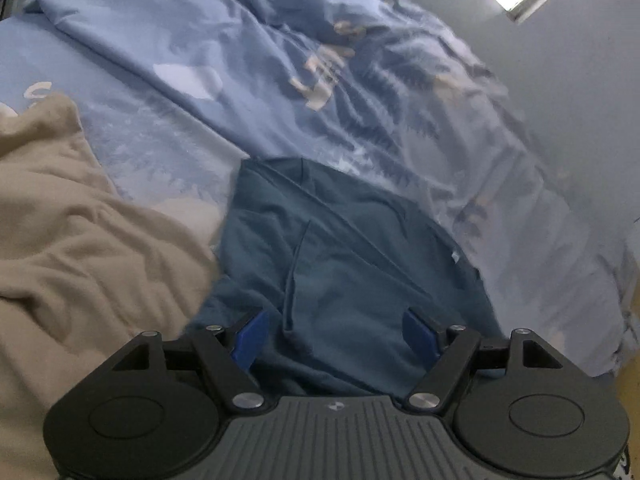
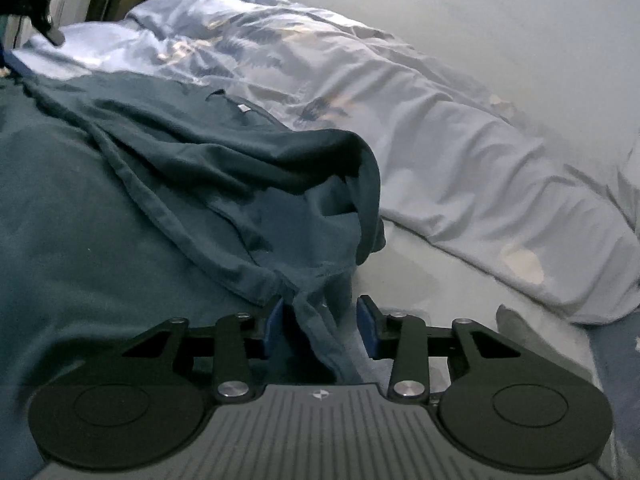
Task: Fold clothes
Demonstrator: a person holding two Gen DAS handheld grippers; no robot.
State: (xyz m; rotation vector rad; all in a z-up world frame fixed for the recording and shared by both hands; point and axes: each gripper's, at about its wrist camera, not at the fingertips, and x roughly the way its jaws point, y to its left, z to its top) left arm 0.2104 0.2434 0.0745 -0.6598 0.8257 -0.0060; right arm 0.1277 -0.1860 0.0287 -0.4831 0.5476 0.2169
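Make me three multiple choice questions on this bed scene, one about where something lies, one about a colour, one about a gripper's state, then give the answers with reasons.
1. In the left wrist view, where does the beige garment lie relative to the teal garment?
A. left of it
B. right of it
C. on top of it

2. What colour are the gripper pads?
A. red
B. blue
C. white

3. How does the right gripper stand?
A. shut empty
B. out of view
C. jaws apart with teal cloth between them

Answers: A, the beige cloth fills the left side; B, both pads show blue; C, a fold of teal cloth runs between the separated pads.
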